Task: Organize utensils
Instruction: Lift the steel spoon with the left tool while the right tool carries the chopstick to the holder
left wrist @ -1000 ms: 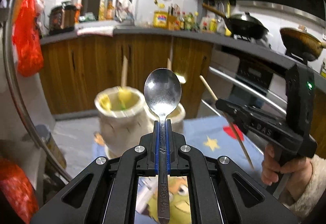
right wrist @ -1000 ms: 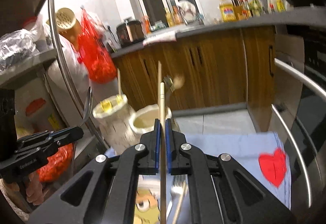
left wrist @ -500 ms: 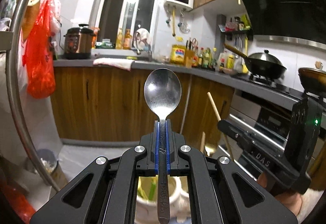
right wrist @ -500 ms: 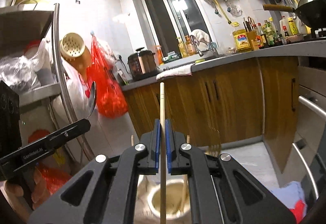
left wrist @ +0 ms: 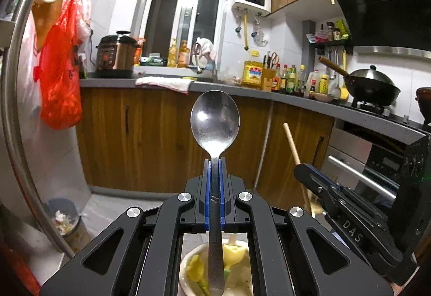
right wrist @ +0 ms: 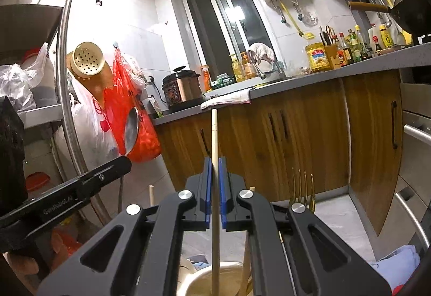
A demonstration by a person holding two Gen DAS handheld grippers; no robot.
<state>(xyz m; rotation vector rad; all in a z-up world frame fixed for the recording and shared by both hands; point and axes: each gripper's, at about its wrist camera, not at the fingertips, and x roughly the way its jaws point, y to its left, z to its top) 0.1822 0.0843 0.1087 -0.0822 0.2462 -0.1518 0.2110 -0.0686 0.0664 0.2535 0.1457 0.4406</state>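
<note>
My left gripper (left wrist: 214, 161) is shut on a metal spoon (left wrist: 214, 121), bowl upright, its handle hanging over a cream utensil holder (left wrist: 186, 266) that has yellow-handled pieces inside. My right gripper (right wrist: 214, 161) is shut on a wooden chopstick (right wrist: 214, 134), which stands upright with its lower end over a second cream holder (right wrist: 229, 278). A gold fork (right wrist: 303, 188) and further chopsticks stick up from the holders. The right gripper with its chopstick (left wrist: 292, 145) shows at the right of the left wrist view. At the left of the right wrist view, the left gripper holds the spoon (right wrist: 131, 131).
A wooden-fronted kitchen counter (left wrist: 242, 88) with a pressure cooker (left wrist: 115, 53), bottles and a wok runs behind. A metal rack pole (left wrist: 16, 107) and a red bag (left wrist: 60, 80) stand left. An oven (right wrist: 414, 161) is right; blue cloth (right wrist: 398, 266) lies below.
Both grippers have moved forward over the two holders, which slid from the middle of the views down under the fingers. Spoon and chopstick stay gripped.
</note>
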